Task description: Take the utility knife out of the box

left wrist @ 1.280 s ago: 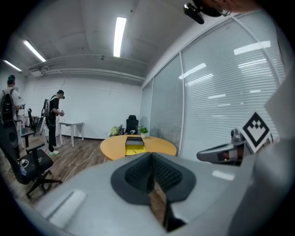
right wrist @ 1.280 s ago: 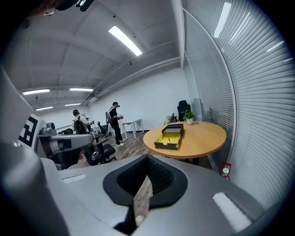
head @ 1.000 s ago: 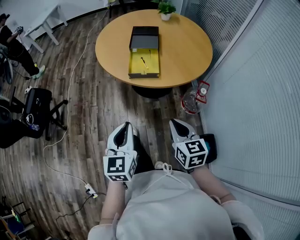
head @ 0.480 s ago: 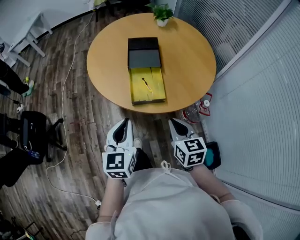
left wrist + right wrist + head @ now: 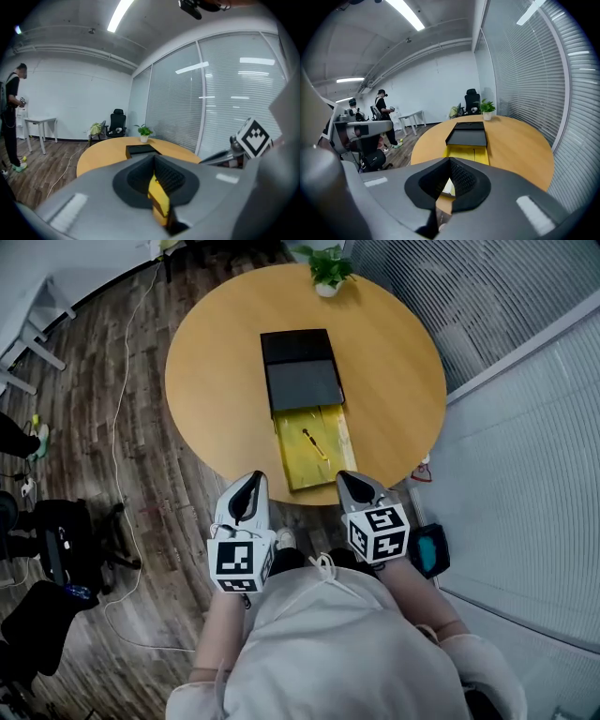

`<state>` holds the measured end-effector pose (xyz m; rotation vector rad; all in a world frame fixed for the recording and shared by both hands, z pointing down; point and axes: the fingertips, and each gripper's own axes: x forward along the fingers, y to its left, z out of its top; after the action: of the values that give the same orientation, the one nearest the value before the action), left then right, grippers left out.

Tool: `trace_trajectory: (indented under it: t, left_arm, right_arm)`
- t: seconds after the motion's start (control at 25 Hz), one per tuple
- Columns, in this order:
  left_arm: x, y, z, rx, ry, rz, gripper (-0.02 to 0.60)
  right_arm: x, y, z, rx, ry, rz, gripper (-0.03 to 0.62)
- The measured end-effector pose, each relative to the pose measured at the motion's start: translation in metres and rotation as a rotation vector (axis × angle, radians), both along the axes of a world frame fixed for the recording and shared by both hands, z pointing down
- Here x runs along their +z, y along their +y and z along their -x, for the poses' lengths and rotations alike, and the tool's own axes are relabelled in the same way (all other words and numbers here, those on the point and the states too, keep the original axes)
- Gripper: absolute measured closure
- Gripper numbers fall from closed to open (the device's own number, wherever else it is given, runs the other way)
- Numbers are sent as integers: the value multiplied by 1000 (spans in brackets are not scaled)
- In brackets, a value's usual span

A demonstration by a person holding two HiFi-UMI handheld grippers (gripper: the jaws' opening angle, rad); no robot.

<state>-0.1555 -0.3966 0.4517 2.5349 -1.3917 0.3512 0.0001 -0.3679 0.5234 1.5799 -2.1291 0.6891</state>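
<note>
At a round table (image 5: 216,362), a person stands with a gripper in each hand, and both point at the open box (image 5: 287,454). Its black lid (image 5: 302,382) is slid to the far side and the yellow tray is bare at the near end. The knife (image 5: 315,443), slim and dark, lies in the tray, well apart from either claw. Its long axis runs on a slant, with the far end toward the left and the near end toward the right.

The left gripper (image 5: 255,478) and the right gripper (image 5: 343,476) hang over the table's near edge on either side of the tray's near end. Both have their jaws pressed together and hold nothing.

The knife lies ahead and between the two, but nearer the right gripper, toward which its near end tips. That claw looks better placed to reach it, and its jaws would first need to part across the handle.
</note>
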Motion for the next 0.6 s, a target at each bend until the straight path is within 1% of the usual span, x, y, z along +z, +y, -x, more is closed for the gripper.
trace_trajectory:
  t: [0.2, 0.4, 0.52, 0.56, 0.6]
  left_arm:
    - [27, -30, 11, 1, 13, 75, 575]
    - [58, -55, 16, -20, 7, 131, 575]
    - [72, -72, 19, -44, -23, 152, 575]
    - [77, -77, 20, -52, -35, 158, 575]
    - [81, -82, 21, -58, -45, 166, 575]
  right_arm:
    - [31, -28, 7, -25, 93, 86, 594]
    - [72, -54, 9, -53, 114, 203, 592]
    - [96, -73, 9, -88, 135, 271, 587]
    - [105, -79, 10, -105, 143, 293, 545]
    - [113, -85, 10, -123, 155, 311, 528]
